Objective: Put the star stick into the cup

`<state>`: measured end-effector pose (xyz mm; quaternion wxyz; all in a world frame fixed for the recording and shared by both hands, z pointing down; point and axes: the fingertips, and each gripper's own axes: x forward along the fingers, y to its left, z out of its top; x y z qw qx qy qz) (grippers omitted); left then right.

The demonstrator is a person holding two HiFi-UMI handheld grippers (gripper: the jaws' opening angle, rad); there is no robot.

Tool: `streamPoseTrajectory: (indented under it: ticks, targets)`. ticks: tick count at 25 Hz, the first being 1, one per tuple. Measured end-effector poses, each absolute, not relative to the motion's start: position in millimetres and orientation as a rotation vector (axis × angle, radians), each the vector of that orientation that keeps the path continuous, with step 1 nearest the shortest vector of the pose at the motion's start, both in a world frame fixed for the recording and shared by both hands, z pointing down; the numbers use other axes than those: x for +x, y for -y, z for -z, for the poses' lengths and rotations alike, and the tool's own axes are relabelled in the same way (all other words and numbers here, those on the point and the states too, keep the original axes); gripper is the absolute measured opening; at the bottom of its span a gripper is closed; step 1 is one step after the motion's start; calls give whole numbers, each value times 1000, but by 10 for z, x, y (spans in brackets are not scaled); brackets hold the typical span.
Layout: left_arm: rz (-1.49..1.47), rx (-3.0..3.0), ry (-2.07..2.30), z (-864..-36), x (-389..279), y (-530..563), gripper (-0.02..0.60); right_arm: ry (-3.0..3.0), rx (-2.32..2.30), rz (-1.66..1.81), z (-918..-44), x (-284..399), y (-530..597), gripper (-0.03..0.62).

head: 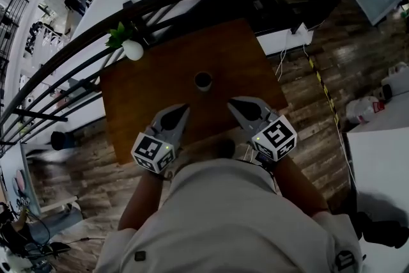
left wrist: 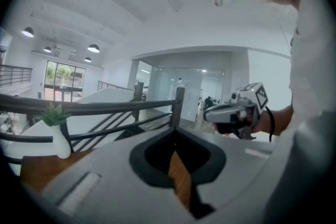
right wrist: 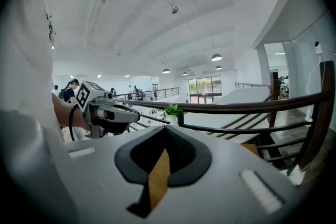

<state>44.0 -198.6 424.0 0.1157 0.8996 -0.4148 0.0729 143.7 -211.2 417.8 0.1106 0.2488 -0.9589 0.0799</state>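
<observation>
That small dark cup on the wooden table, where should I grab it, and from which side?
Probably across its round wall, coming from the near side. The cup stands upright, mouth up, with bare table all round. The right gripper sits just short of it, jaws together, so open them first.

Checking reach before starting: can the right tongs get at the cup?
Probably yes: the cup stands in the open on the table, ahead of the right tongs, with nothing between them.
</observation>
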Motion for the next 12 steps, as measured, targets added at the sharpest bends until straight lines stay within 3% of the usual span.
streamPoseTrajectory:
  ticks: [12]
  targets:
    - [-217,2653,1226,-4145,-626,1121,3,2826,776,-180,-4015,511,1423,9]
